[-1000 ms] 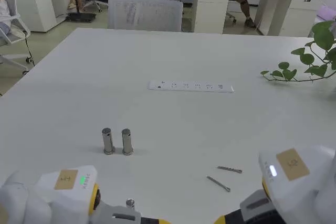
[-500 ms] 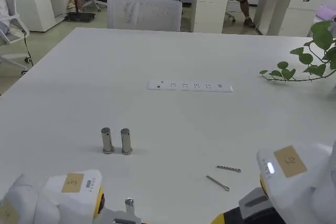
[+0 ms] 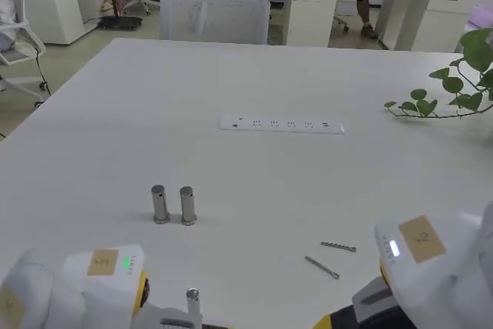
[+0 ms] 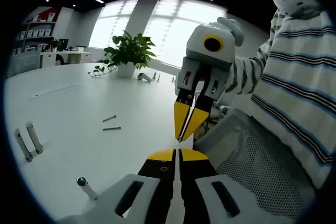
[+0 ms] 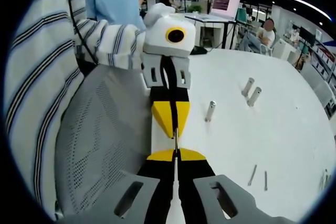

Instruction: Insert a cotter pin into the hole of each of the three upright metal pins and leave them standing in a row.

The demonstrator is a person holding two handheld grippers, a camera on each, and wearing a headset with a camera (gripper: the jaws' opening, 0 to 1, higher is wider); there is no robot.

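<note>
A wide white table (image 3: 308, 182) fills the workspace, with a grey chair (image 3: 214, 17) pushed in at its far edge and a trailing green plant (image 3: 454, 86) at its right side. At the near edge the person, in a striped sleeve (image 4: 294, 77), holds the two tools tip to tip over a grey mesh seat (image 5: 100, 129). The left gripper (image 4: 178, 153) and the right gripper (image 5: 176, 153) point at each other with their yellow tips almost meeting. Each gripper's jaws are drawn tightly together. Whether anything thin is pinched where the tips meet is too small to tell.

A white power strip (image 3: 281, 124) lies flat across the middle of the table.

Nearer the person and left of centre, one metal pin (image 3: 160, 204) and a second pin (image 3: 188, 206) stand upright side by side, close but not touching. A third pin (image 3: 192, 297) stands upright on its own at the near edge, just beside the left gripper and well apart from the other two.

To the right, in front of the right gripper, one cotter pin (image 3: 338, 246) and another cotter pin (image 3: 321, 267) lie flat on the tabletop, near each other without touching, and well away from all three metal pins.
</note>
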